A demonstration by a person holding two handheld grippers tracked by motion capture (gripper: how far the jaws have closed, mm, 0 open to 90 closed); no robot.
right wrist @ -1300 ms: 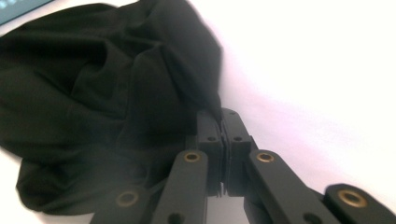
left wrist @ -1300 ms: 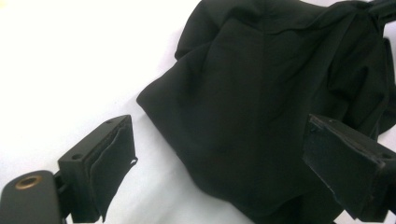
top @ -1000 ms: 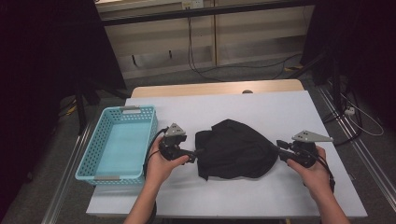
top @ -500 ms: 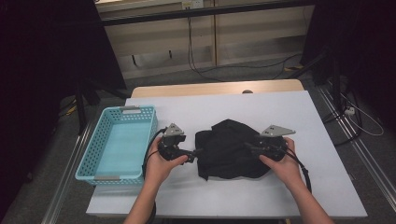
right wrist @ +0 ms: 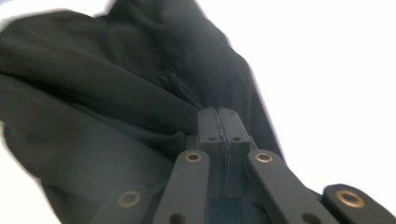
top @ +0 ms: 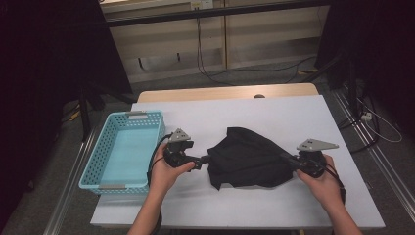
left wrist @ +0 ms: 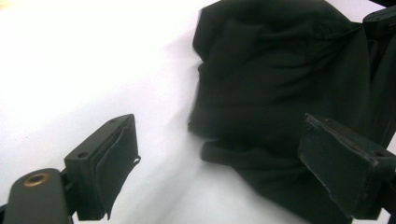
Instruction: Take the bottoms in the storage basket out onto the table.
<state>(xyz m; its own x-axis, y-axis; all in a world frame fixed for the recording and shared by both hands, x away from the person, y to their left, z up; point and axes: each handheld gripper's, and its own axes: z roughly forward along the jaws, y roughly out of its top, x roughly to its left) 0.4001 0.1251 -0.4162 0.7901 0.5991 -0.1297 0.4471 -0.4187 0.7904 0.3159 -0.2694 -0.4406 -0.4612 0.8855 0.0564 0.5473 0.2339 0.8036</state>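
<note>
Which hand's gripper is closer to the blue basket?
Left. The left gripper sits just right of the blue basket. The right gripper is far across the black cloth, its fingers shut on the cloth's edge.

A white rectangular tabletop (top: 293, 117) with a pale wooden far edge stands on grey carpet floor (top: 274, 76). Black curtains (top: 44, 73) hang at both sides, and black cables (top: 205, 58) trail beneath beige wall panels (top: 161, 54).
</note>
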